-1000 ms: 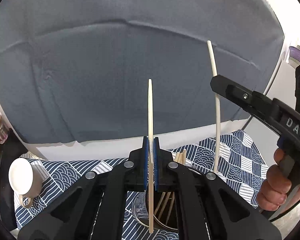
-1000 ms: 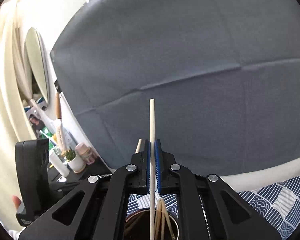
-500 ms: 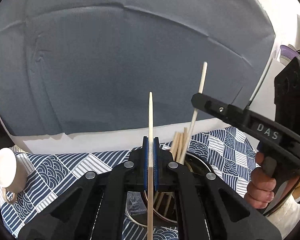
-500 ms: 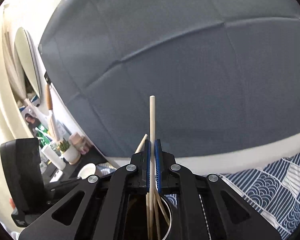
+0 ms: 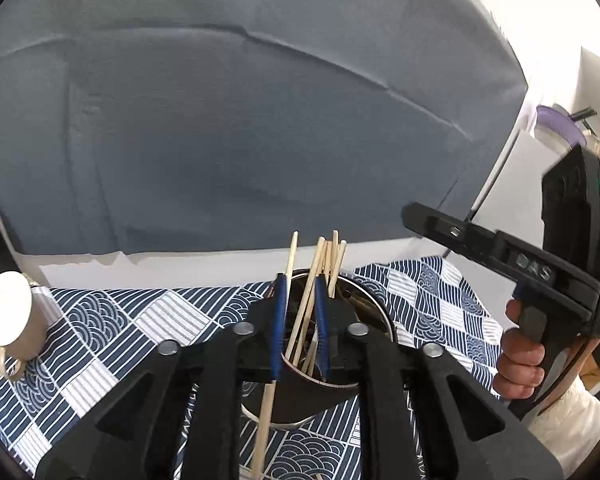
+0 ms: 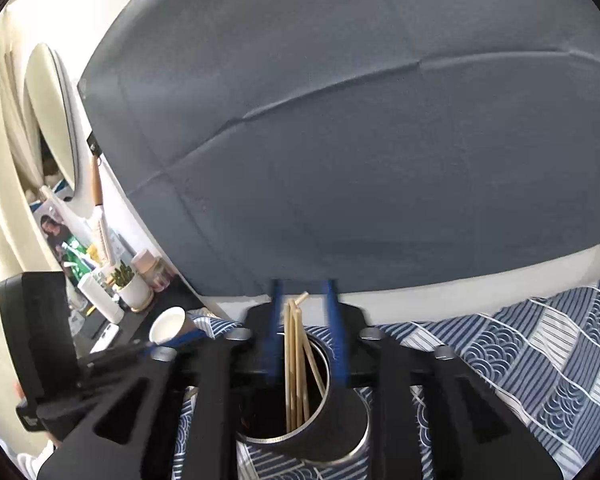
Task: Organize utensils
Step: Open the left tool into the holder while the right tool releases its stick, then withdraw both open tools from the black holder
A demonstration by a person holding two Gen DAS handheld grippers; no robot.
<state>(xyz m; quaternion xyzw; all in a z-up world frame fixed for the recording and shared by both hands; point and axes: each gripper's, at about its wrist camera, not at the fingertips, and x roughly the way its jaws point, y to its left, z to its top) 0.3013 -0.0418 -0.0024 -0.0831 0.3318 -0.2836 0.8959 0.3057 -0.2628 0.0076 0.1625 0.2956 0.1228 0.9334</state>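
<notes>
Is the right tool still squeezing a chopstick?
Apart. In the right wrist view, the right tool has its jaws opening, with clear gaps on both sides of the chopsticks standing in the metal cup.

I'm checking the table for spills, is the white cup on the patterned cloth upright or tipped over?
Tipped over. The white cup lies on its side on the patterned cloth, its open mouth facing sideways.

A lived-in home, set up for recording: a blue-and-white patterned cloth (image 6: 540,352) covers the counter beneath the tongs, a grey backdrop sheet (image 6: 380,140) hangs beyond it, and to their left stand an oval mirror (image 6: 50,120), a potted plant (image 6: 130,286) and a white cup (image 6: 168,330).
</notes>
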